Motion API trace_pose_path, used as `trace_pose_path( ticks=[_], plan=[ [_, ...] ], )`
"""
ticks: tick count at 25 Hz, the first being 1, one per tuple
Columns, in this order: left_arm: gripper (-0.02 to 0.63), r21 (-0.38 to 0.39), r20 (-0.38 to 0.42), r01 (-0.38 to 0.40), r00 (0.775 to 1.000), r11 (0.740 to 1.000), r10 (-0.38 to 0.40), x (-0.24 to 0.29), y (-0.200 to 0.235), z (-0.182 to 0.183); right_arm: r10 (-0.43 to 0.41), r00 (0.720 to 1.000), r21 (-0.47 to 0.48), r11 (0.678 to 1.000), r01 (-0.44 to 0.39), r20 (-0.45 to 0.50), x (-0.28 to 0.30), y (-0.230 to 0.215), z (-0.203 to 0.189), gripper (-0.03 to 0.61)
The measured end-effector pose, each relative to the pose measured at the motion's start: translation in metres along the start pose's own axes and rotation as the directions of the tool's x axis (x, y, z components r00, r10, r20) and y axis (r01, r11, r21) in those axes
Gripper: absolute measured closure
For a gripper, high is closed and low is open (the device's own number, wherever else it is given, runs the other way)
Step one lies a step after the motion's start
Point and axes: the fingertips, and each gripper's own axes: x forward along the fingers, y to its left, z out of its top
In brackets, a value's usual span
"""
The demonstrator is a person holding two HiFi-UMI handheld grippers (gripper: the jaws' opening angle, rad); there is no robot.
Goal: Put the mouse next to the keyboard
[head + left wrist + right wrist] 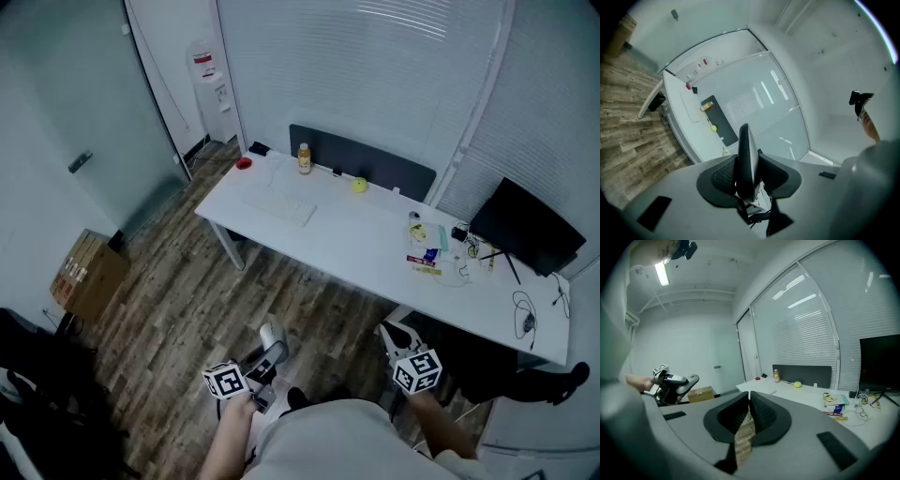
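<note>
I stand well back from the white desk (361,246). My left gripper (269,351) is low in the head view, shut on a grey mouse (273,335). In the left gripper view the mouse (746,157) shows edge-on, clamped between the two dark pads. The right gripper view shows the same mouse (691,380) sticking out of the left gripper. A white keyboard (281,207) lies on the desk's left part, far from both grippers. My right gripper (395,337) is shut with nothing in it, its pads meeting at the tips (749,399).
On the desk stand a bottle (304,157), a yellow ball (359,185), a small red object (244,163), some clutter (427,246) and a black monitor (525,228). A cardboard box (87,272) sits on the wooden floor at left. A water dispenser (213,86) stands by the far wall.
</note>
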Motion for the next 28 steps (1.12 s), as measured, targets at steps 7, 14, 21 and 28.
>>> trace_pose_path(
  ticks=[7, 14, 21, 28],
  plan=[
    [0.465, 0.004, -0.002, 0.003, 1.0, 1.0, -0.003, -0.001, 0.002, 0.003, -0.01, 1.0, 0.002, 1.0, 0.01, 0.005, 0.002, 0.002, 0.002, 0.54],
    [0.465, 0.004, -0.016, 0.007, 1.0, 1.0, -0.007, -0.002, 0.004, 0.004, -0.025, 1.0, 0.02, 0.999, 0.025, 0.012, 0.005, 0.003, 0.001, 0.54],
    [0.465, 0.004, -0.036, 0.016, 0.999, 1.0, -0.016, -0.013, 0.013, 0.009, -0.052, 0.999, 0.022, 0.998, 0.052, 0.009, 0.01, 0.016, -0.004, 0.54],
    [0.465, 0.001, -0.062, 0.035, 0.997, 0.999, -0.035, -0.024, 0.024, 0.016, -0.088, 0.996, 0.031, 0.996, 0.088, 0.025, 0.017, 0.033, -0.009, 0.54]
  ],
)
